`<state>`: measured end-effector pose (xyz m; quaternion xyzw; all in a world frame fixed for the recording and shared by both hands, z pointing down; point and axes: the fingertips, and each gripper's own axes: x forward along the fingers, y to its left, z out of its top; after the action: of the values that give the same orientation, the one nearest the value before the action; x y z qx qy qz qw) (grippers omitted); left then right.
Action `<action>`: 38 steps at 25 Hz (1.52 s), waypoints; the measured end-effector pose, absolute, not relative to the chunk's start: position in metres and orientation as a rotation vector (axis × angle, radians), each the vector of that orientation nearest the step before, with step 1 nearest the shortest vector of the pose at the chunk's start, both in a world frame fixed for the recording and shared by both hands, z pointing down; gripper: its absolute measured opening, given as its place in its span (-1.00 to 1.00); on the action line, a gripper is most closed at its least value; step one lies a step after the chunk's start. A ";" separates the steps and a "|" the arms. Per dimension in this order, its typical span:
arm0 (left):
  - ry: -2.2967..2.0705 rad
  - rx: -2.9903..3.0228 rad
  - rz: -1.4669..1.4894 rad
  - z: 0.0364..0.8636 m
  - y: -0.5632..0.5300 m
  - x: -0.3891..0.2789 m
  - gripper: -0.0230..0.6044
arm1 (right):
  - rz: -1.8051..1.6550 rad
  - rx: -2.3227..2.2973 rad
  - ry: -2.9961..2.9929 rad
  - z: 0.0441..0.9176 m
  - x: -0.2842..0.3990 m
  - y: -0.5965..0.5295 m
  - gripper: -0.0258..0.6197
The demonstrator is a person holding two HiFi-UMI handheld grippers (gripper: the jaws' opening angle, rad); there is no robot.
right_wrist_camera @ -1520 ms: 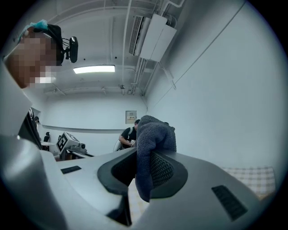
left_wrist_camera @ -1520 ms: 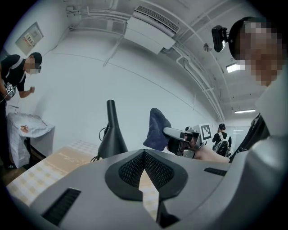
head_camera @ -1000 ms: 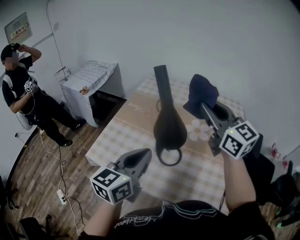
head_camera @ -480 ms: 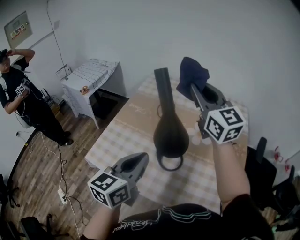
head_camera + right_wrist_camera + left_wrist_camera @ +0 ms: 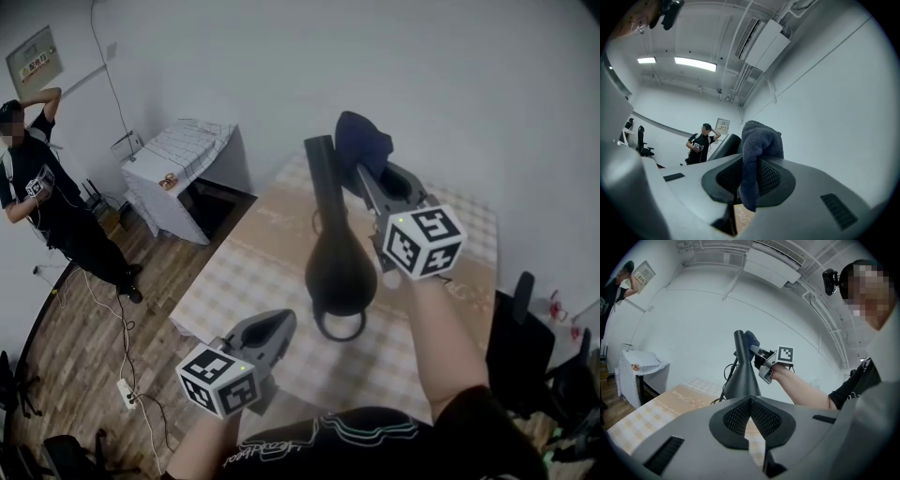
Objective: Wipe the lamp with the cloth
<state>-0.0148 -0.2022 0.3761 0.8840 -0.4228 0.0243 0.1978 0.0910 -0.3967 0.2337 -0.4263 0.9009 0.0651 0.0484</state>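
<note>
A tall black lamp (image 5: pixel 338 265) with a narrow neck and a ring at its base stands on the checked table (image 5: pixel 239 277). My right gripper (image 5: pixel 363 175) is shut on a dark blue cloth (image 5: pixel 362 141), held up right beside the top of the lamp's neck. From the right gripper view the cloth (image 5: pixel 757 149) hangs between the jaws, and the lamp's neck (image 5: pixel 723 146) shows just behind it. My left gripper (image 5: pixel 279 324) hovers low near the table's front edge, shut and empty. Its own view shows the lamp (image 5: pixel 743 373) and the cloth (image 5: pixel 751 339) ahead.
A person (image 5: pixel 42 192) stands on the wooden floor at far left. A small white cabinet (image 5: pixel 183 159) with a cloth over it sits left of the table. A dark chair (image 5: pixel 520 352) is at the right. Cables and a power strip (image 5: pixel 122 389) lie on the floor.
My right gripper has carried the cloth left and up, from beside the lamp's body to the top of its neck. The left gripper has barely moved.
</note>
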 end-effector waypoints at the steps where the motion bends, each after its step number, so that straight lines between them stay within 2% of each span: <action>1: -1.182 2.472 0.072 0.377 -0.202 -0.015 -0.93 | 0.198 -1.290 2.755 0.235 0.088 -0.397 -0.73; 13: -1.186 2.465 0.078 0.378 -0.201 -0.018 -0.93 | 0.256 -1.084 2.876 0.245 0.064 -0.385 -0.73; 38: -1.172 2.476 0.086 0.376 -0.192 -0.007 -0.93 | 0.331 -0.918 3.063 0.283 0.068 -0.353 -0.73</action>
<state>-0.0068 -0.1918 0.3763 0.8853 -0.4190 0.0306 0.1994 0.0679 -0.3533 0.2833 -0.2853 0.9522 0.1028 -0.0367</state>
